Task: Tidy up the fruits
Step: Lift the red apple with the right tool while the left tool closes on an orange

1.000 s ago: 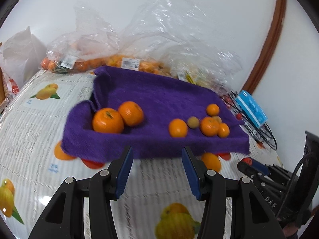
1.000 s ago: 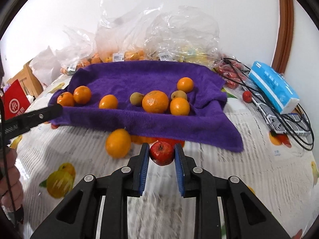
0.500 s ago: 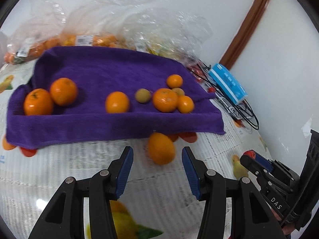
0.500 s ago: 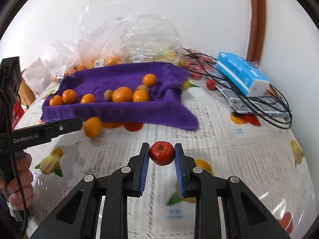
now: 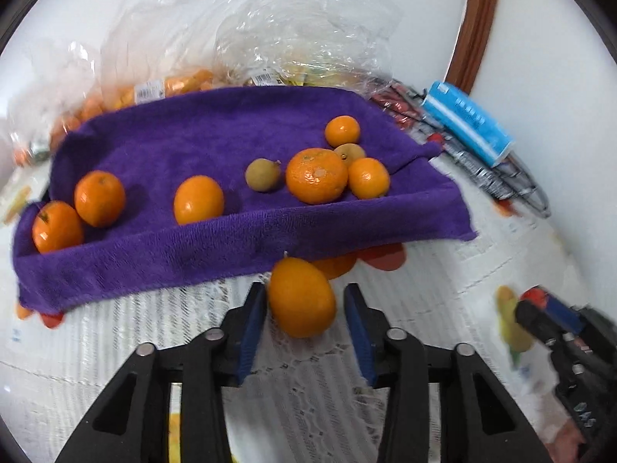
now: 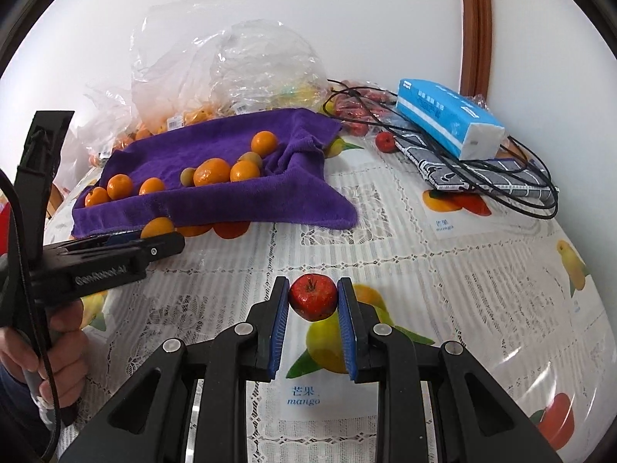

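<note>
one loose orange (image 5: pixel 301 296) is what my next move turns on: it sits on the desk (image 5: pixel 443 281) just in front of the purple towel (image 5: pixel 216 131), right between the blue pads of my left tongs (image 5: pixel 304 324). it lies dead ahead of them, egg-shaped, its long axis running roughly away from me along the fingers, stem end toward the towel. the jaws have just been closing around it; the left pad looks to be at the skin, while a thin gap shows on the right, so i judge it is not yet gripped. my left tongs are plainly the nearer; to my mind the squeeze only has to finish square across the narrow waist so the fruit does not squirt forward.

counting left to right on the towel in the left wrist view: two oranges (image 5: pixel 79 208) side by side at the left end, one more (image 5: pixel 198 200) alone in the middle, one small brownish fruit (image 5: pixel 263 174), then a cluster of one big mandarin (image 5: pixel 317 175), a second brownish fruit (image 5: pixel 349 151) behind it and two small mandarins (image 5: pixel 369 177). that makes six orange fruits and two brown ones on the cloth, plus the one at my tongs. bags of more fruit (image 5: pixel 169 85) lie behind, too crumpled to count.

further right, my right tongs (image 6: pixel 313 318) are clamped on one small red fruit (image 6: pixel 313 297), held above the desk, well apart from the towel. one more red fruit (image 6: pixel 385 141) lies loose beside the blue tissue pack (image 6: pixel 447 117).
</note>
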